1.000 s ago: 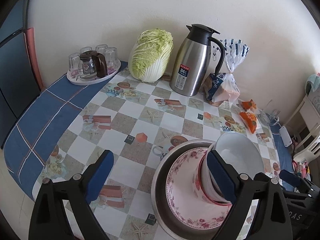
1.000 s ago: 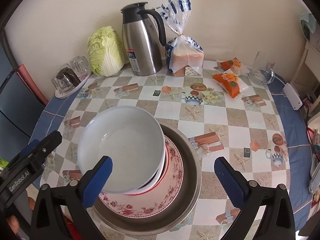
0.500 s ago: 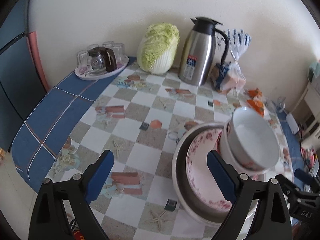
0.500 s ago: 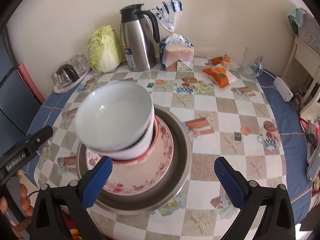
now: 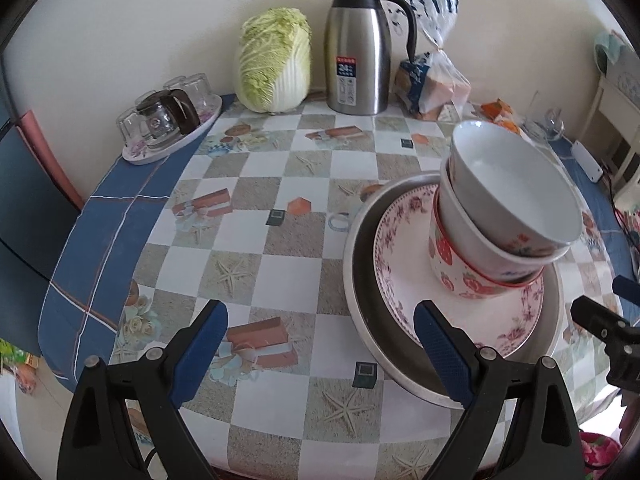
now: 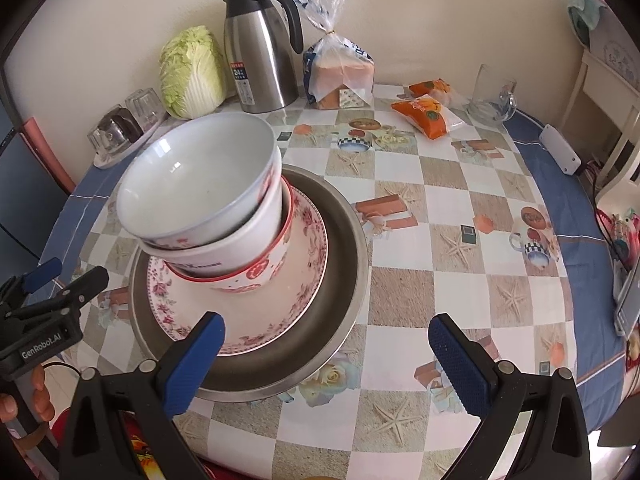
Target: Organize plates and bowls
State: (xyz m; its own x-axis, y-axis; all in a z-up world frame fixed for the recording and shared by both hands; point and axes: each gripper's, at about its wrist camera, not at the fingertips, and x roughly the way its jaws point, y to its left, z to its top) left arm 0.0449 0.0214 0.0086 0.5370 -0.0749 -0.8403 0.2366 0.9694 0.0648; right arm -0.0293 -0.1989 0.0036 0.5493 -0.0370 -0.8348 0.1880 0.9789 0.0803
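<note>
While both claws gape empty, left claw (image 6: 40,312) reads "GenRobot.AI" (flask (image 6: 256,48) label possibly "24").

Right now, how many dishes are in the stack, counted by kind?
Bowls: 3, nested and leaning: top white bowl, middle bowl, strawberry bowl
Flowered plate: 1
Metal basin: 1
Total: 5

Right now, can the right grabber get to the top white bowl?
Probably yes. The right gripper is open and empty, and the top white bowl sits uncovered on the stacked bowls just ahead and to its left. Nothing blocks it, though the stack leans.
</note>
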